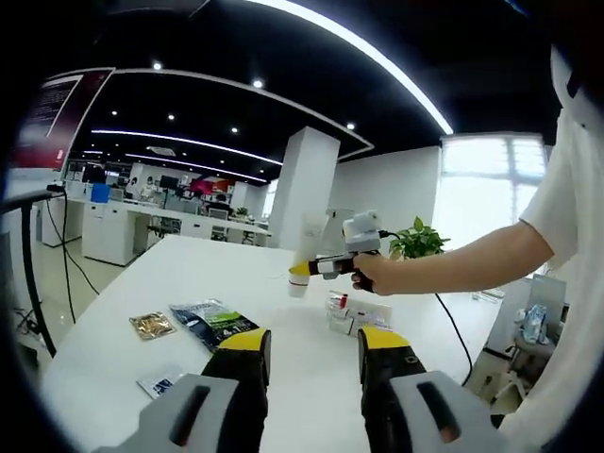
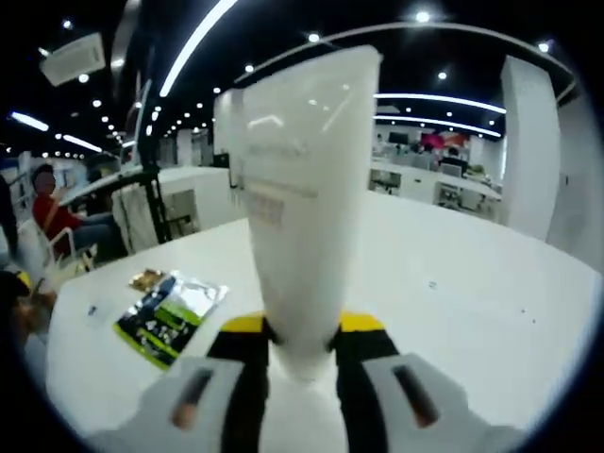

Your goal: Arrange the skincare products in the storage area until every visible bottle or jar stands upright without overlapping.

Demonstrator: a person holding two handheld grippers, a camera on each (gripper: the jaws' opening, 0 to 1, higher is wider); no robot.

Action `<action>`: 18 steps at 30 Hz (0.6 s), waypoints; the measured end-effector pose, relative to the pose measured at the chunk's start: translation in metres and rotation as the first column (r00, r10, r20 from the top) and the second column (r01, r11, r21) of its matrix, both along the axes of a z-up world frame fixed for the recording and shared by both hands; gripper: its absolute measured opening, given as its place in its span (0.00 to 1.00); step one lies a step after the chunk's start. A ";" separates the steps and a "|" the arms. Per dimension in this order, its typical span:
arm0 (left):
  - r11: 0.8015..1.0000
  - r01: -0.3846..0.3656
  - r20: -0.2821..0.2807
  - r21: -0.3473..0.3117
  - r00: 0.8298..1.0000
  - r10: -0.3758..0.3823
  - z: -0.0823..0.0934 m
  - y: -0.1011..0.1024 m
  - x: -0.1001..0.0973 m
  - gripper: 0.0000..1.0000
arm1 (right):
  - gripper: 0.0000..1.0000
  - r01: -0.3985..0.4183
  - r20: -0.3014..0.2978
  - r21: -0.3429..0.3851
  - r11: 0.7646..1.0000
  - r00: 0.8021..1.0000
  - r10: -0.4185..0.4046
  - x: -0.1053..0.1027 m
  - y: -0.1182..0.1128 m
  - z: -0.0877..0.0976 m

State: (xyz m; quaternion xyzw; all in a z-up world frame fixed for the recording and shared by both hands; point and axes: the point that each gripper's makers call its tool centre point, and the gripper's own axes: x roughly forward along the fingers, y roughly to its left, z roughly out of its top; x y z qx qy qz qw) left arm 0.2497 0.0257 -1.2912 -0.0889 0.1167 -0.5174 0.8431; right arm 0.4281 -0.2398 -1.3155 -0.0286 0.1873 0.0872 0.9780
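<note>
Right up against the lens, the tall white plastic squeeze tube (image 2: pixel 297 203) stood clamped between the yellow-tipped jaws of the right gripper (image 2: pixel 302 342), pinched near its lower end and lifted above the white table (image 2: pixel 453 283). From the left gripper view, that same tube (image 1: pixel 304 257) hung over the table's middle, gripped by the right gripper (image 1: pixel 304 269) in a person's hand (image 1: pixel 376 274). The left gripper (image 1: pixel 313 351) sat wide open, holding nothing. A dark green foil sachet (image 1: pixel 213 323) and a small gold sachet (image 1: pixel 152 326) lay flat, apart. Beyond sat what looked like small boxed products (image 1: pixel 354 313), too blurred to name.
</note>
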 end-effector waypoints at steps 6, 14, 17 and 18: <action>1.000 0.006 0.000 0.016 1.000 -0.006 0.000 -0.001 -0.001 0.38 | 0.24 0.019 -0.034 -0.015 1.000 0.999 -0.019 0.005 -0.010 -0.013; 0.999 0.016 -0.001 0.034 1.000 -0.016 -0.001 -0.002 -0.003 0.38 | 0.25 0.040 -0.044 -0.018 0.999 0.998 -0.041 0.008 -0.015 -0.022; 0.999 0.020 -0.007 0.032 1.000 -0.020 -0.002 -0.003 -0.004 0.38 | 0.25 0.049 -0.039 -0.011 0.999 0.998 -0.049 0.010 -0.014 -0.022; 0.999 0.021 -0.012 0.028 1.000 -0.020 -0.003 -0.005 -0.004 0.38 | 0.25 0.051 -0.034 -0.002 0.999 0.998 -0.051 0.011 -0.013 -0.021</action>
